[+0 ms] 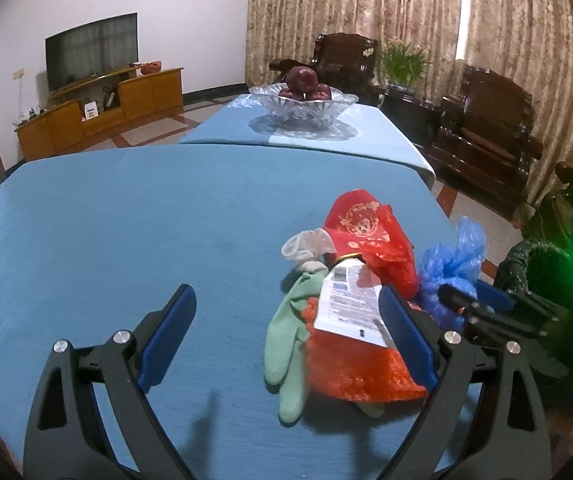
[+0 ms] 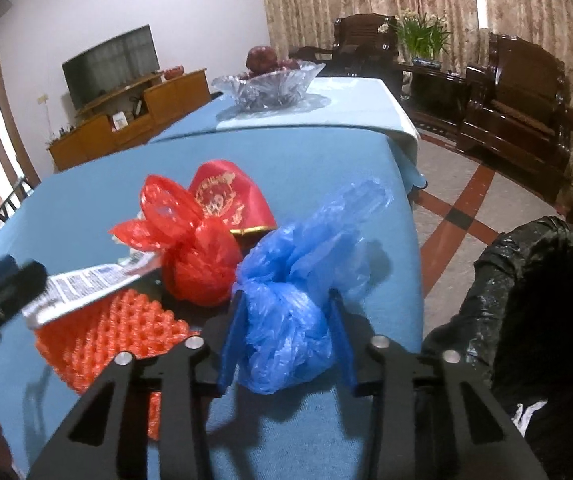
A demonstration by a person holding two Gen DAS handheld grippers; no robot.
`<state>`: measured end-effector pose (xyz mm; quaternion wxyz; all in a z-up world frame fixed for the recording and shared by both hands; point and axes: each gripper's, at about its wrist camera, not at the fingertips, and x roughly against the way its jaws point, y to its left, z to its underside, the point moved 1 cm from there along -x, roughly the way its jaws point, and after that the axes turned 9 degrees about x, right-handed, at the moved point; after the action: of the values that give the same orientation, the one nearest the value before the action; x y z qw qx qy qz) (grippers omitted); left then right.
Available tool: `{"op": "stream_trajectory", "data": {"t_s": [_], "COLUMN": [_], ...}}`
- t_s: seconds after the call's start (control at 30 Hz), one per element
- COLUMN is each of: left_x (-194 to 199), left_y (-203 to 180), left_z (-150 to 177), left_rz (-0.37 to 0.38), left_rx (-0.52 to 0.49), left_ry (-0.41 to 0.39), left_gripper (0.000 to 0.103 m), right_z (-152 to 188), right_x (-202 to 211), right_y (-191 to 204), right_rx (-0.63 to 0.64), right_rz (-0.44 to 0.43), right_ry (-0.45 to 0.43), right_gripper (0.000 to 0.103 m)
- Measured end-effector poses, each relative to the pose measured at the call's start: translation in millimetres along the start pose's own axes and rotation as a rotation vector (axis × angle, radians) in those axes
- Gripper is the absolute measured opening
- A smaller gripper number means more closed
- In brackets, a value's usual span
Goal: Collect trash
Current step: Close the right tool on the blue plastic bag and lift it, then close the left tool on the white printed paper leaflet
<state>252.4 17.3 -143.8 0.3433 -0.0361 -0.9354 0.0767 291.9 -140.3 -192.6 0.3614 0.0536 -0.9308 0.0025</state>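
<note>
blue tablecloth; right gripper fingers clamp blue bag

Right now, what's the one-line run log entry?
stage: grasping trash | right gripper: closed on blue bag | left gripper: open, empty | bin: right of table

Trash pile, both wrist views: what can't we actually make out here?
- Bin, right wrist view: inside is black, contents unreadable; cut off by the frame edge.
- Printed label, both views: text too small and blurred.
- Green glove, left wrist view: partly under the orange mesh.
- Blue bag, right wrist view: contents hidden by knotted plastic; right gripper pads press its sides.
</note>
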Motion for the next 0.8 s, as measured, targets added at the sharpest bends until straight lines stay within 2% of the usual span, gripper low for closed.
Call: {"op": "stream_trajectory", "data": {"t_s": [0.23, 0.5, 0.57, 0.7, 0.8], "left_x": [-8, -37, -43, -45, -39], "left_y": [-14, -22, -20, -17, -19], "left_z": [3, 6, 7, 6, 7], "left_rz": [0.008, 0.012, 0.023, 0.074, 0.087], "left_rx": [-0.025, -0.048, -0.031, 0.002, -0.004], "left_ry": [0.017, 0.087, 0.107, 0.141, 0.132], "left_gripper": [0.09, 0.09, 0.08, 0.055, 0.045], "right_z": [-9, -13, -13, -12, -13], "right_x": [18, 24, 25, 26, 27], "right_y": [-5, -12, -13, -10, -8], "right_rx": [0.009, -0.006, -0.007, 0.004, 0.013], "right_rz": [0.013, 0.012, 0.011, 0.016, 0.016], "right_ry": [-0.048, -0.066, -0.068, -0.071, -0.076], "right_gripper": [0.038, 0.038, 0.038, 0.038, 0.038]}}
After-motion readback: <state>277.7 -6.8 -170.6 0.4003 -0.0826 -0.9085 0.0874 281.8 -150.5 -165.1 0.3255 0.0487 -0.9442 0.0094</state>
